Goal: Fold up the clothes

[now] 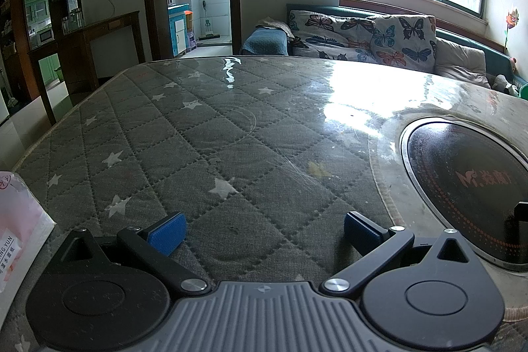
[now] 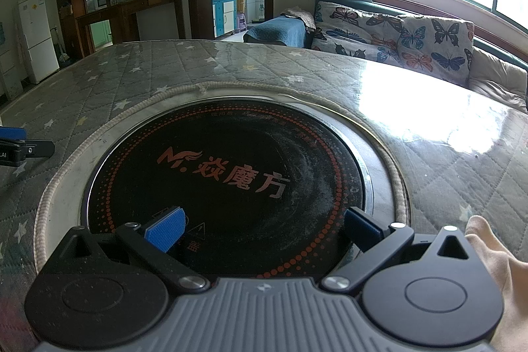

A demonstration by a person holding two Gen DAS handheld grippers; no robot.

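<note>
Left hand-held gripper [image 1: 264, 228]: blue pads spread wide, nothing between them, low over the quilted star-print cover [image 1: 198, 134] on the surface.
Right hand-held gripper [image 2: 264, 225]: pads also spread wide and empty, above the round black cooktop [image 2: 227, 183] set into the surface.
Only in left view: a pink packet [image 1: 19, 230] at the near left edge.
Only in right view: a pale cloth [image 2: 498, 266] at the lower right edge, possibly the clothes; a white fridge [image 2: 36, 35].
Beyond: a sofa with butterfly cushions [image 1: 369, 35].
</note>
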